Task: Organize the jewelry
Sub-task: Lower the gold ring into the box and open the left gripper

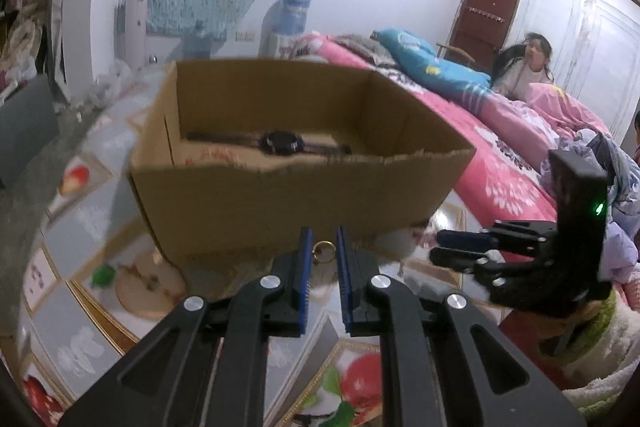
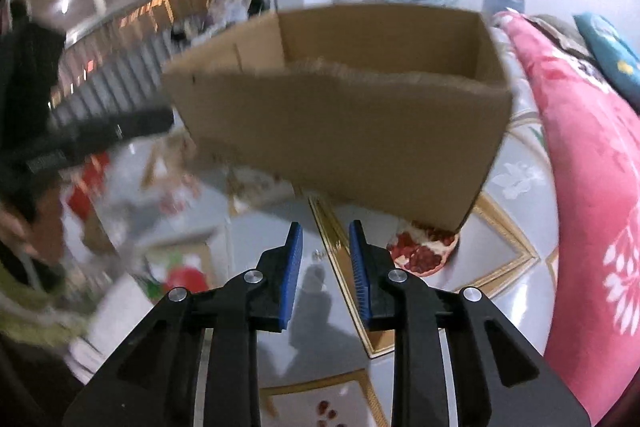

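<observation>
An open cardboard box (image 1: 280, 195) stands on the table, and a black wristwatch (image 1: 280, 143) lies flat on its floor. Just short of the box's near wall, my left gripper (image 1: 324, 233) is shut on a small gold ring (image 1: 325, 243), which sits between its blue pads. My right gripper (image 1: 438, 247) is low at the right, pointing toward the box's near corner. In the right wrist view my right gripper (image 2: 325, 227) is open in front of the box (image 2: 340, 131), with nothing between its pads. A tiny shiny item (image 2: 318, 254) lies on the table below them.
A glossy fruit-print cloth (image 1: 80, 307) covers the table. A bed with a pink cover (image 1: 500, 155) runs along the right, with a person (image 1: 528, 67) behind it. A water bottle (image 1: 292, 15) stands beyond the box. Shelves (image 2: 120, 7) fill the far left.
</observation>
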### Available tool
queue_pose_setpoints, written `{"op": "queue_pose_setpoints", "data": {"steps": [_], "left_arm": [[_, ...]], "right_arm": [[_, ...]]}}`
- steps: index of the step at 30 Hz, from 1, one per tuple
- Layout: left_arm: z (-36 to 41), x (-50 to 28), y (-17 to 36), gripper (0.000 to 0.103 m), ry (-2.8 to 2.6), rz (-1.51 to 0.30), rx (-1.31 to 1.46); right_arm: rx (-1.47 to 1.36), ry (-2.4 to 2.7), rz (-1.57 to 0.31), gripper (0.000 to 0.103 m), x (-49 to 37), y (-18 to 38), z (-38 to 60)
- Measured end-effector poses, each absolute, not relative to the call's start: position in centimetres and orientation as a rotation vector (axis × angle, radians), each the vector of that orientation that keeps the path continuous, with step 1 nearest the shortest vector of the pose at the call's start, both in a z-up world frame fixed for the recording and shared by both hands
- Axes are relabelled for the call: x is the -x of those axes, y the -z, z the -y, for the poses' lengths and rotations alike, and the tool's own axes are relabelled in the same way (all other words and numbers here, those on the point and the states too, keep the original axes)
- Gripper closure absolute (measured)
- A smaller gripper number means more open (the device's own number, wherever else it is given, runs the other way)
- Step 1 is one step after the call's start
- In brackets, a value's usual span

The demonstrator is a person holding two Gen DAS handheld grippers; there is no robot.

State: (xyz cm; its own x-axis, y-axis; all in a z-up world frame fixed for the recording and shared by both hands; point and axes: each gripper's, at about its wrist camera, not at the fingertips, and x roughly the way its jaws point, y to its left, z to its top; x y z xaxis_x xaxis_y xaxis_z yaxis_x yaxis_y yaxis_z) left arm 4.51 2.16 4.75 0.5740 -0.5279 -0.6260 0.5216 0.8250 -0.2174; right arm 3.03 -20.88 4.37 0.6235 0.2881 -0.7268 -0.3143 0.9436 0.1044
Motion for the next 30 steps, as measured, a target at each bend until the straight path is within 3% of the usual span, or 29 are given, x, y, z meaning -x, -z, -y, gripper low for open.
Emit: {"op": "queue_pose_setpoints", "data": {"steps": [9, 13, 16, 18, 21, 22, 23, 30], "left_arm": [[-2.3, -5.3, -3.4, 0.091, 0.611, -0.768, 0.018], [-2.0, -5.7, -3.2, 0.091, 0.612, -0.774, 0.015], [-2.0, -5.9, -3.0, 0.091, 0.613, -0.777, 0.016], [-2.0, -5.9, -3.0, 0.091, 0.613, -0.778, 0.017], [-2.1, -6.0, -2.9, 0.091, 0.613, -0.779, 0.018], [-2.1, -6.0, -2.9, 0.091, 0.612, -0.779, 0.017], [-2.1, -5.9, -3.0, 0.091, 0.612, -0.779, 0.017], [-2.2, -6.0, -3.1, 0.091, 0.609, -0.773, 0.021]], "right_arm": [[0.116, -0.405, -0.868, 0.079, -4.3, -2.7, 20.0], [0.133, -0.431, -0.862, 0.063, -4.6, -2.9, 19.5], [0.174, -0.431, -0.865, 0.063, -4.9, -2.5, 19.1], [0.200, -0.438, -0.889, 0.067, -5.3, -1.8, 18.7], [0.200, -0.439, -0.892, 0.083, -5.5, -1.4, 18.8], [0.196, -0.435, -0.897, 0.095, -5.6, -1.4, 18.9], [0.189, -0.434, -0.903, 0.100, -5.8, -1.4, 19.0], [0.056, -0.437, -0.915, 0.102, -6.3, -1.5, 20.2]]}}
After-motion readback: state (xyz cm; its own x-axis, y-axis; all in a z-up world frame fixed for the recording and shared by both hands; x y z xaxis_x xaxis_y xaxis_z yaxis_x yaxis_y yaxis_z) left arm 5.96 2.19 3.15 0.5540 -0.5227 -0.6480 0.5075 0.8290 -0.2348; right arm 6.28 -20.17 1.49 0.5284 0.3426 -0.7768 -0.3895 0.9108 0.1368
